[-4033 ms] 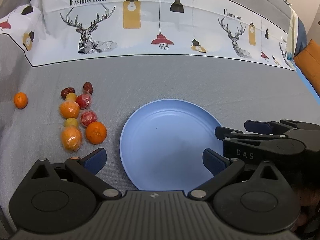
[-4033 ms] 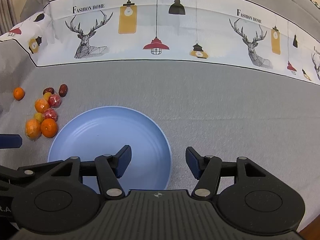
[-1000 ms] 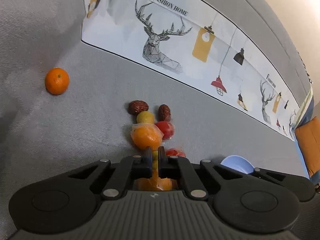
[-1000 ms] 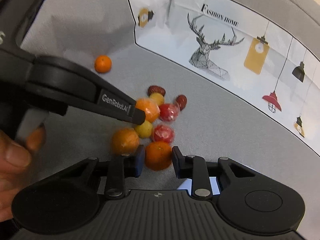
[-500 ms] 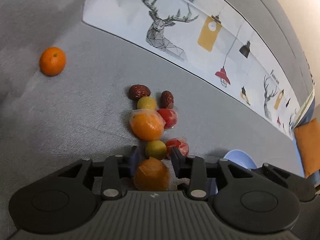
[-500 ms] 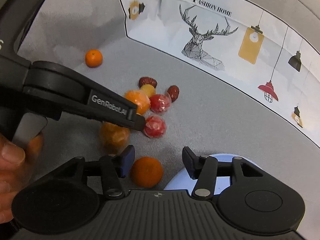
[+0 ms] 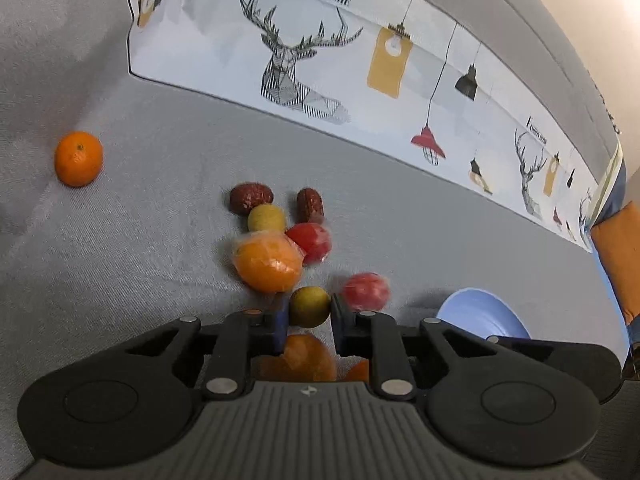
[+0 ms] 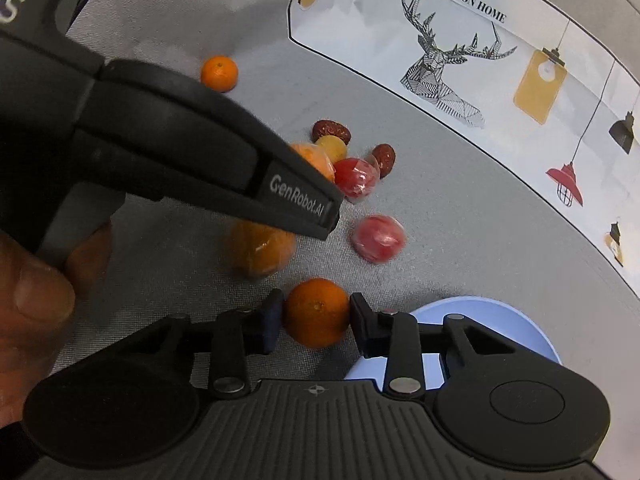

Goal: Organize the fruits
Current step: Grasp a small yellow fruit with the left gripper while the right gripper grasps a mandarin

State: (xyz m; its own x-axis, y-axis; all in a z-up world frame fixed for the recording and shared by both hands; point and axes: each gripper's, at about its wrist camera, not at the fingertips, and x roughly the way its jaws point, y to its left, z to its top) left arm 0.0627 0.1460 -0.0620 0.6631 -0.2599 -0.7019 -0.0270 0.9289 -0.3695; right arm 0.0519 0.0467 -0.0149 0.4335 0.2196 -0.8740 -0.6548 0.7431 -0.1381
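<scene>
My left gripper (image 7: 309, 316) is shut on a small yellow-green fruit (image 7: 309, 305), above a wrapped orange (image 7: 298, 358). Beyond it lie another wrapped orange (image 7: 267, 261), two wrapped red fruits (image 7: 310, 241) (image 7: 366, 291), a yellow fruit (image 7: 266, 218) and two brown dates (image 7: 251, 198) (image 7: 310, 204). My right gripper (image 8: 316, 318) is shut on a bare tangerine (image 8: 316, 313) just left of the blue plate (image 8: 496, 320). The plate also shows in the left wrist view (image 7: 478, 314). The left gripper's arm (image 8: 200, 160) hides part of the pile.
A lone tangerine (image 7: 79, 158) lies far left on the grey cloth. A white printed band (image 7: 360, 60) with deer and lamps runs across the back. An orange cushion (image 7: 618, 256) sits at the far right edge.
My left jaws have closed on the yellow-green fruit. My right jaws have closed on the bare tangerine. One wrapped red fruit has shifted a little.
</scene>
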